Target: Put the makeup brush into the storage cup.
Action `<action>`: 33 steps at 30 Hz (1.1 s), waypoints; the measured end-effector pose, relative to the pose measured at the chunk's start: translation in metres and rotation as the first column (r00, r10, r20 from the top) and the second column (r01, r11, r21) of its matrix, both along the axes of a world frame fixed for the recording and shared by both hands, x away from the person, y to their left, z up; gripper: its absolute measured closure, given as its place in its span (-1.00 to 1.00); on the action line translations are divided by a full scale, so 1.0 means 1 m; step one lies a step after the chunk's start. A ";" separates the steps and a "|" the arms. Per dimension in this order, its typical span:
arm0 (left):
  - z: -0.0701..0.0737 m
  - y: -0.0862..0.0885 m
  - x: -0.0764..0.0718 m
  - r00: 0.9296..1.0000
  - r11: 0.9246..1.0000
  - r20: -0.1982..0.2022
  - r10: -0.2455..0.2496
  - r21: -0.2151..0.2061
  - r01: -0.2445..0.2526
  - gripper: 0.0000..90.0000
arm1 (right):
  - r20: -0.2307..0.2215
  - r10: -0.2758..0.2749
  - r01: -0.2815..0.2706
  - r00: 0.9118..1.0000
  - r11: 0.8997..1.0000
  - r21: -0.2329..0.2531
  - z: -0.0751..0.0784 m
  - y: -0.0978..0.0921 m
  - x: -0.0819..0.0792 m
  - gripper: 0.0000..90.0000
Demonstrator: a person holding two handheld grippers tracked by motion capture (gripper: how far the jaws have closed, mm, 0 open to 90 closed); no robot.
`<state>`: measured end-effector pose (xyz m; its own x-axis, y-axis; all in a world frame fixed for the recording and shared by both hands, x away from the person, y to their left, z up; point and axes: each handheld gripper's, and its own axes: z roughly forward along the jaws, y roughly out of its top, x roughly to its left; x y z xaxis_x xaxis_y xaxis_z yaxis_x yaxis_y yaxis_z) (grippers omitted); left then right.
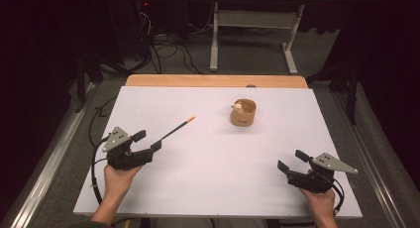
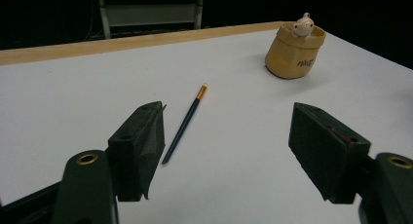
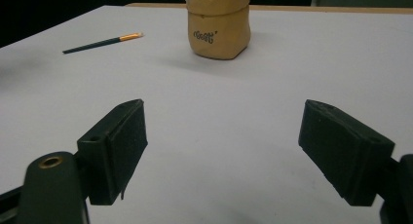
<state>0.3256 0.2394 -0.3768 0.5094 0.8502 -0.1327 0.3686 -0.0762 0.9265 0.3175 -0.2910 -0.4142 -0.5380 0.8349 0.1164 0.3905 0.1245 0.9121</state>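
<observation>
- Brush [image 1: 177,128] lies flat on the white table [image 1: 208,188], left of the middle, its dark handle end toward the near-left corner and its orange ferrule and pale tip toward the far edge.
- Left gripper [image 1: 147,141] sits near the near-left corner, held in the person's left hand [image 1: 118,177]; its jaws stand wide apart with nothing between them, and the brush's handle end lies just beside one jaw.
- Right gripper [image 1: 292,160] sits near the near-right corner in the right hand [image 1: 321,200], jaws likewise spread and empty, well apart from the brush.
- Tan pouch [image 1: 243,112] stands upright toward the far edge, right of the middle, with a small pale figure [image 1: 238,107] poking over its rim.
- Dark lettering is printed on the pouch's side; it is too blurred to read.
</observation>
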 end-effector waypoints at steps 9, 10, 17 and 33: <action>0.004 -0.003 0.010 1.000 1.000 -0.003 -0.002 -0.006 0.002 -0.35 | 0.002 0.006 -0.006 1.000 1.000 -0.001 0.000 0.000 0.000 -0.56; 0.004 -0.003 0.010 1.000 1.000 -0.003 -0.002 -0.006 0.002 -0.35 | 0.002 0.005 -0.005 1.000 1.000 0.001 0.000 0.000 0.000 -0.56; 0.012 -0.009 0.016 1.000 1.000 0.012 -0.010 0.000 0.010 -0.35 | 0.003 0.007 -0.007 1.000 1.000 0.000 0.000 0.001 0.000 -0.56; 0.017 -0.017 0.033 1.000 1.000 0.007 -0.020 0.015 0.019 -0.36 | 0.012 0.009 -0.009 1.000 1.000 0.005 0.001 -0.001 0.000 -0.56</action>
